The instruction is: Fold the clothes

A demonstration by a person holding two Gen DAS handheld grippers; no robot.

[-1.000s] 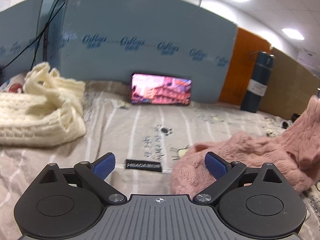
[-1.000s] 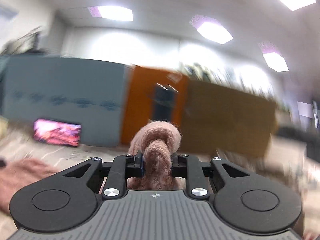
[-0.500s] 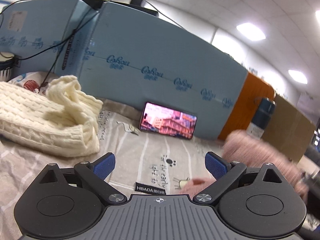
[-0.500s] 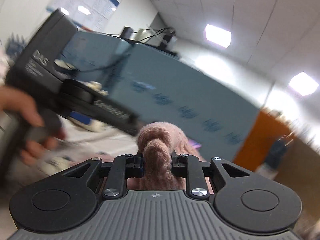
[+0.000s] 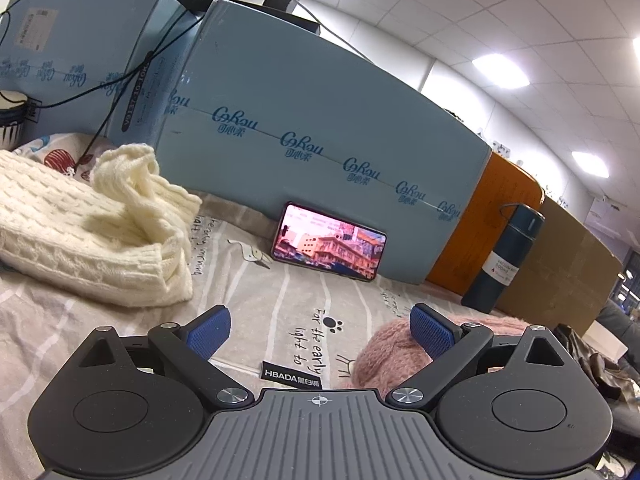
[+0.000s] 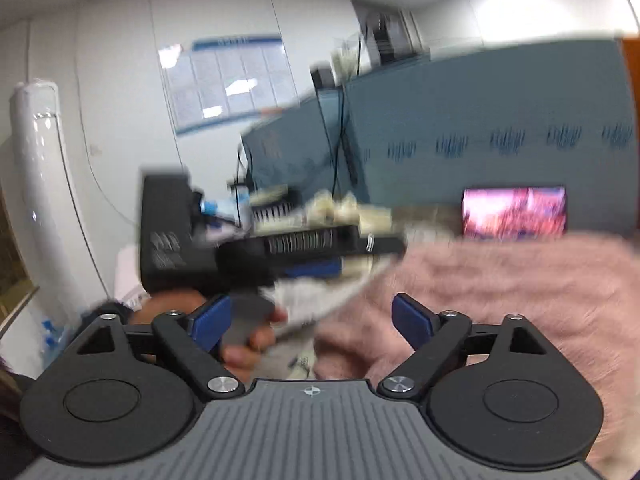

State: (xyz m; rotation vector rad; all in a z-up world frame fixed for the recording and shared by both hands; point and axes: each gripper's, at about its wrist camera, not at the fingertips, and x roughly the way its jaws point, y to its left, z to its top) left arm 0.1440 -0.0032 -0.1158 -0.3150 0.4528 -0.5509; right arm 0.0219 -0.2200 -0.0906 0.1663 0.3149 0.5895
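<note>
Fuzzy pink sweater (image 6: 500, 280) heaped beside right gripper (image 6: 311, 320) and left gripper (image 5: 320, 330), both spread wide.

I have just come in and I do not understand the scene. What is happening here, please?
A person is folding knitwear on a bed sheet, with a handheld gripper in each hand. Both the left gripper and the right gripper are open and hold nothing now. The pink sweater lies in front of the right gripper. A cream sweater lies further left, and a phone leans against the blue panel.
</note>
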